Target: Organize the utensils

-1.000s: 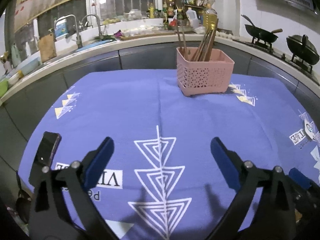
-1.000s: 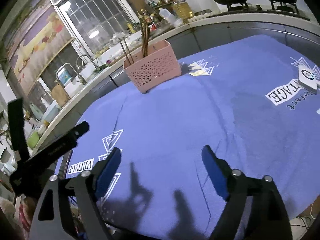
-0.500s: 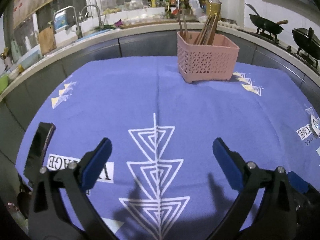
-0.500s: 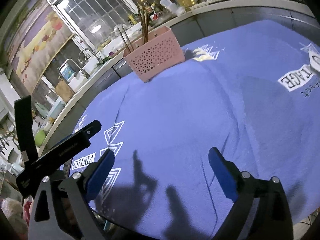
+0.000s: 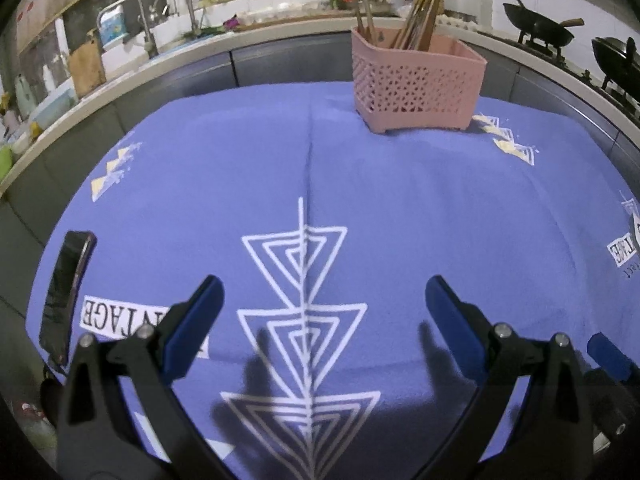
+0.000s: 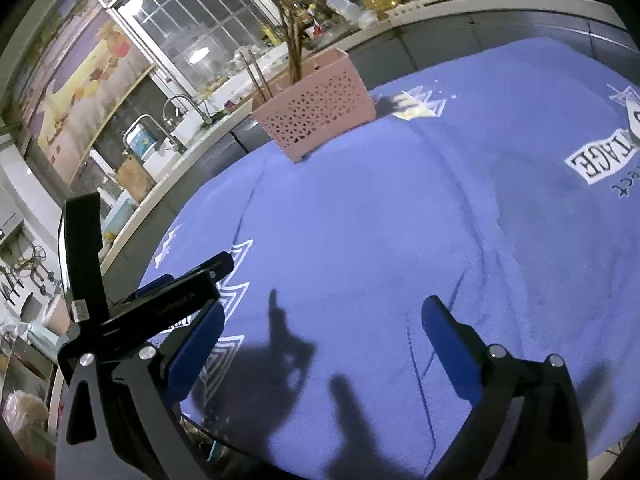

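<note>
Right claw (image 6: 322, 338) opening, empty; left claw (image 5: 324, 312) wide, empty; phone (image 5: 66, 288) beside it

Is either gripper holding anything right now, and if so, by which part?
Nothing is held. The left gripper is open and empty; the right gripper has its jaws opening, nothing between them.

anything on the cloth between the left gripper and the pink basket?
Nothing visible. From the left gripper, jaws open and empty, bare purple tablecloth runs to the pink basket holding the chopsticks. The black phone lies off at the cloth's left edge, clear of that line.
</note>
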`<state>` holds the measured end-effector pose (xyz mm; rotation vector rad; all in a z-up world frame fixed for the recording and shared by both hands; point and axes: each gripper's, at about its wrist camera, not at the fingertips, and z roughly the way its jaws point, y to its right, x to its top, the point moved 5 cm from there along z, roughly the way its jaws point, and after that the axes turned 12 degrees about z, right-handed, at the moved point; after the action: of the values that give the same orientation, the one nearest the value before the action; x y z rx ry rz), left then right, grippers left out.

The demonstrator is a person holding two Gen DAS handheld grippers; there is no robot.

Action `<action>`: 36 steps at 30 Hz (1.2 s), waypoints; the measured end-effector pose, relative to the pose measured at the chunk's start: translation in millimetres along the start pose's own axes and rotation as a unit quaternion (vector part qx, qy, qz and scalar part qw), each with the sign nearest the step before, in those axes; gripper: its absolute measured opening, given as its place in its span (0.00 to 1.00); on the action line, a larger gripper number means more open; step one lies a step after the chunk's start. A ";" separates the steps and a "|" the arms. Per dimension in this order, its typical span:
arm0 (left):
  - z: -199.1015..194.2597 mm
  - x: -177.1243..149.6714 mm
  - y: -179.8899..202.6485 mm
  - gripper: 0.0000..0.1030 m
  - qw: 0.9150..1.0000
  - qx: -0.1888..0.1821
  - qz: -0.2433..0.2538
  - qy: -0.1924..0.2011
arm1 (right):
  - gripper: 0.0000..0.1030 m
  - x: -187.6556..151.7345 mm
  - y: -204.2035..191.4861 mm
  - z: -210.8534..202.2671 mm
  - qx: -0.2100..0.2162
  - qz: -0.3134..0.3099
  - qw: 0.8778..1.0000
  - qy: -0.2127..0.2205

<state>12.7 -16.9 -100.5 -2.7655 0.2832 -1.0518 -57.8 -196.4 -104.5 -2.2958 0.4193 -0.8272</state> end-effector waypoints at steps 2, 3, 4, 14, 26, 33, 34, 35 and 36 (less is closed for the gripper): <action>4.0 -1.6 0.1 0.94 1.000 -0.001 -0.001 -0.009 | 0.95 0.7 3.6 1.6 -0.007 0.007 1.000 -0.003; 6.5 -3.1 0.0 0.94 1.000 0.000 0.001 -0.012 | 0.95 1.6 6.4 1.4 -0.010 0.013 1.000 -0.002; 8.1 -4.3 0.3 0.94 1.000 0.001 0.003 -0.015 | 0.95 3.0 8.7 0.8 -0.012 0.018 1.000 -0.001; 26.5 -17.0 0.9 0.94 0.999 -0.018 -0.005 -0.049 | 0.95 5.2 18.1 8.7 -0.031 0.031 0.999 -0.017; 37.4 -28.8 -1.1 0.94 0.997 -0.030 -0.018 -0.067 | 0.95 3.6 22.5 11.3 -0.044 0.036 0.998 -0.020; 29.6 -38.8 2.1 0.94 0.999 -0.030 -0.011 -0.044 | 0.95 3.9 23.0 13.0 -0.048 0.035 0.998 -0.023; 28.6 -39.8 3.0 0.94 0.998 -0.031 -0.010 -0.045 | 0.95 3.7 22.8 13.3 -0.048 0.034 0.998 -0.024; 27.6 -41.0 3.9 0.94 0.998 -0.032 -0.009 -0.045 | 0.95 3.6 22.5 13.5 -0.048 0.033 0.998 -0.024; 25.9 -42.7 5.4 0.94 0.998 -0.034 -0.007 -0.047 | 0.95 3.7 22.2 13.6 -0.048 0.033 0.998 -0.024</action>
<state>-1.8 -9.7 -148.0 -2.8714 0.2942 -0.9292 -47.7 -208.1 -125.8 -2.3713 0.5194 -0.7325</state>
